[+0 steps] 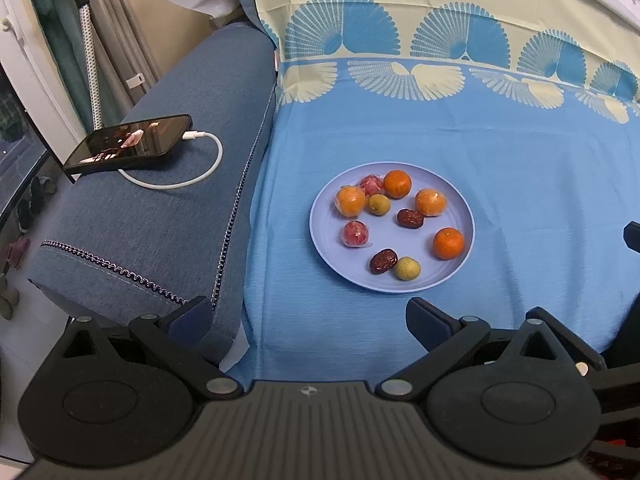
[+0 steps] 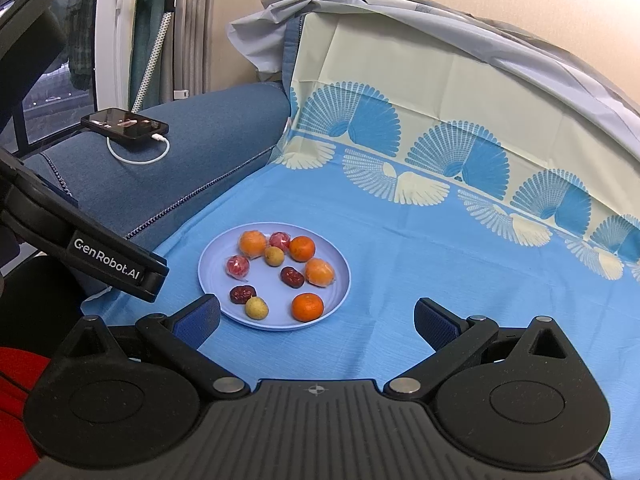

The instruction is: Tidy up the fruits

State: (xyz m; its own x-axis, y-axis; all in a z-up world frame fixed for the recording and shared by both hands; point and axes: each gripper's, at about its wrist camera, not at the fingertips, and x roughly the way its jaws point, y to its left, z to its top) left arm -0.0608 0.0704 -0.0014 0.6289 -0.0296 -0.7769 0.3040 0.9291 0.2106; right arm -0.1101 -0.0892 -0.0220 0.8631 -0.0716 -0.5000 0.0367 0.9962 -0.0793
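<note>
A pale blue plate (image 1: 460, 208) (image 2: 212, 276) sits on the blue cloth and holds several fruits: orange tangerines (image 1: 448, 243) (image 2: 307, 306), two wrapped red fruits (image 1: 355, 233) (image 2: 238, 266), two dark red dates (image 1: 383, 261) (image 2: 242, 294) and two yellow-green longans (image 1: 407, 268) (image 2: 256, 307). My left gripper (image 1: 308, 322) is open and empty, short of the plate's near rim. My right gripper (image 2: 318, 322) is open and empty, just below and right of the plate. The left gripper's body (image 2: 112, 266) shows at left in the right wrist view.
A black phone (image 1: 130, 142) (image 2: 124, 122) with a white charging cable (image 1: 192, 176) lies on the blue sofa arm (image 1: 160, 220) left of the cloth. The patterned cloth rises up the backrest (image 1: 440, 8) behind the plate. Shoes lie on the floor at far left.
</note>
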